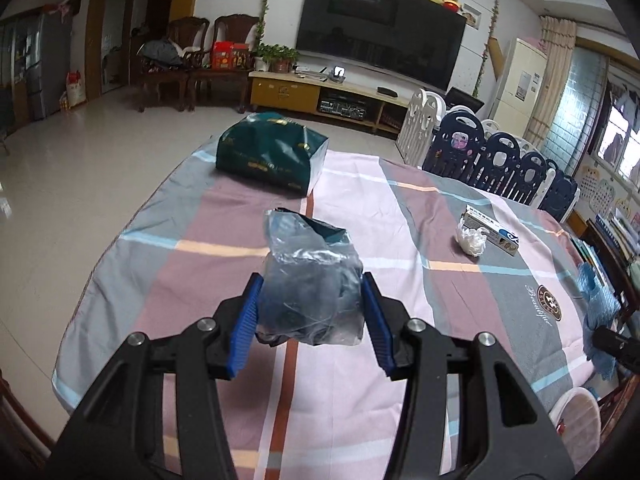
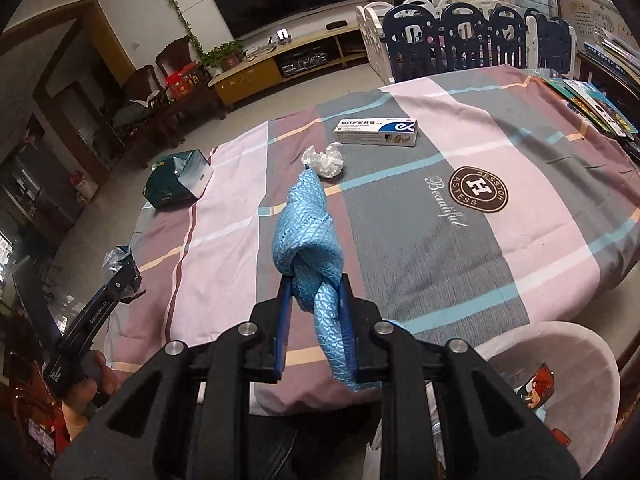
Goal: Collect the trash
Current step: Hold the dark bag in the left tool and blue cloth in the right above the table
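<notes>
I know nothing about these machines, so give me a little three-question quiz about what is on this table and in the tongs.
1. True or false: the left tongs are clamped on a crumpled plastic bag.
2. Multiple choice: what do the right tongs hold? A) a blue mesh cloth B) a medicine box C) a white tissue
3. Fill in: the crumpled white tissue lies on the tablecloth just in front of the ____.

Key:
1. True.
2. A, the blue mesh cloth.
3. The medicine box. The green bag sits apart, near the far edge.
</notes>
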`<state>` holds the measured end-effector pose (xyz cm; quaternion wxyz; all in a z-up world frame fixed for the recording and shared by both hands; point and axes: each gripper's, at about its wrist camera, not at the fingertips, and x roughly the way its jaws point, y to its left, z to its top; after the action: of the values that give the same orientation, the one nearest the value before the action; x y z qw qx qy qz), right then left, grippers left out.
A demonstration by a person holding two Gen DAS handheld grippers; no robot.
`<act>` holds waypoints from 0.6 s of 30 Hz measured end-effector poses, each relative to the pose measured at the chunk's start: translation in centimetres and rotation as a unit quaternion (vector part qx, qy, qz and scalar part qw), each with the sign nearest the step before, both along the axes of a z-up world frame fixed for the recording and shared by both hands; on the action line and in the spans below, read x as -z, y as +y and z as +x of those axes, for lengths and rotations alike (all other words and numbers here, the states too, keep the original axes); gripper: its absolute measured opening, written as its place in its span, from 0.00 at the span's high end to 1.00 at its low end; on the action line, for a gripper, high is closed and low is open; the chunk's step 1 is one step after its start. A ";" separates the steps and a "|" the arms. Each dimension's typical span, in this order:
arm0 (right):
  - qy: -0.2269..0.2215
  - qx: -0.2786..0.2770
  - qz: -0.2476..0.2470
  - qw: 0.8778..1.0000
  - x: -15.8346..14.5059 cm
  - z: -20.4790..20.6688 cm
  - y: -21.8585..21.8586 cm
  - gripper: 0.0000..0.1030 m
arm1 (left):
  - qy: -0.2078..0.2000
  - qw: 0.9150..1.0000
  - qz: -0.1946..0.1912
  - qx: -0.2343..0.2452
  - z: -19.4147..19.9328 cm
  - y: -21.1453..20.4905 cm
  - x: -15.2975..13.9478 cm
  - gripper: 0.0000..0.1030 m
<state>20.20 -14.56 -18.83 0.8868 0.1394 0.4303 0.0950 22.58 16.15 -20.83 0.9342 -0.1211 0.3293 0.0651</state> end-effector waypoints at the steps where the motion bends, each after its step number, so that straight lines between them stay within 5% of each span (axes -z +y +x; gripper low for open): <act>1: 0.000 -0.005 0.001 1.000 0.0 -0.3 0.3 0.78 | 0.000 1.000 -0.008 -0.004 -0.3 0.3 0.1 0.52; 18: 0.009 -0.029 -0.014 0.999 -0.1 -1.5 3.4 0.78 | 0.009 1.000 -0.012 0.014 -0.6 0.0 0.4 0.51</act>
<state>18.71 -11.17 -18.75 0.8817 0.1156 0.4430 0.1136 21.97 16.20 -21.20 0.9304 -0.1269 0.3404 0.0494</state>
